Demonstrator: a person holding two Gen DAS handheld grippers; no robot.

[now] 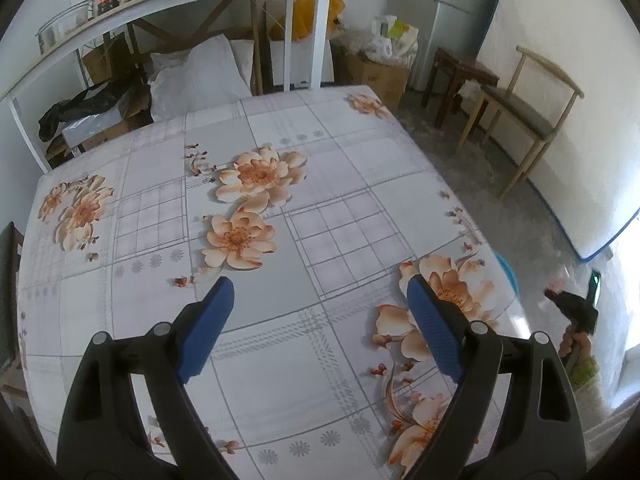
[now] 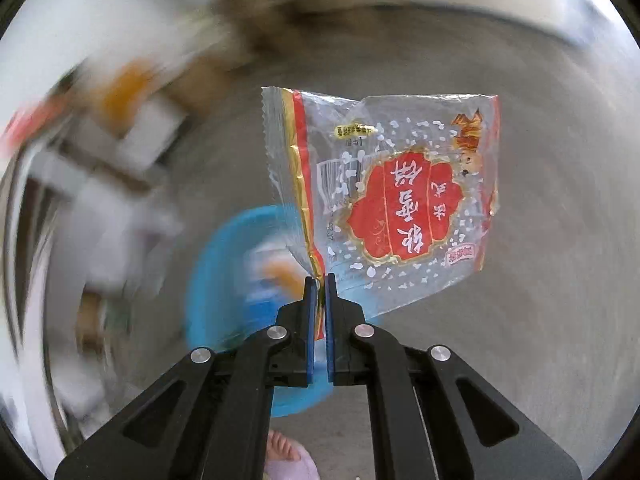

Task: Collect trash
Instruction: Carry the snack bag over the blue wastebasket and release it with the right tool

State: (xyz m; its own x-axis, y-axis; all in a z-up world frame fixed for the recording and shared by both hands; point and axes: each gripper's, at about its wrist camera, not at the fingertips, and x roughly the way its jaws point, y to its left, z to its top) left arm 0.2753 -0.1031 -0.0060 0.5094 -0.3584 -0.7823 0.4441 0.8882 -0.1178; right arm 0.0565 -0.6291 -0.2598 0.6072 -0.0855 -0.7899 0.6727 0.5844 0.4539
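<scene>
In the right wrist view my right gripper (image 2: 319,280) is shut on a corner of a clear plastic snack wrapper (image 2: 384,196) with a red label and a gold-and-red edge. The wrapper hangs in the air above the grey floor. Below and behind it lies a round blue basin (image 2: 216,280), blurred, with some pale and orange things in it. In the left wrist view my left gripper (image 1: 320,292) is open over the flowered tablecloth (image 1: 280,220), with nothing between its blue pads (image 1: 212,320). At that view's right edge, a hand holds the right gripper (image 1: 576,308) beside the table.
A white shelf (image 1: 168,4) with jars and pots stands behind the table, with bags and boxes (image 1: 376,72) under and beside it. A wooden chair (image 1: 528,116) and a dark stool (image 1: 460,76) stand by the right wall. A foot in a pale slipper (image 2: 284,456) is on the floor.
</scene>
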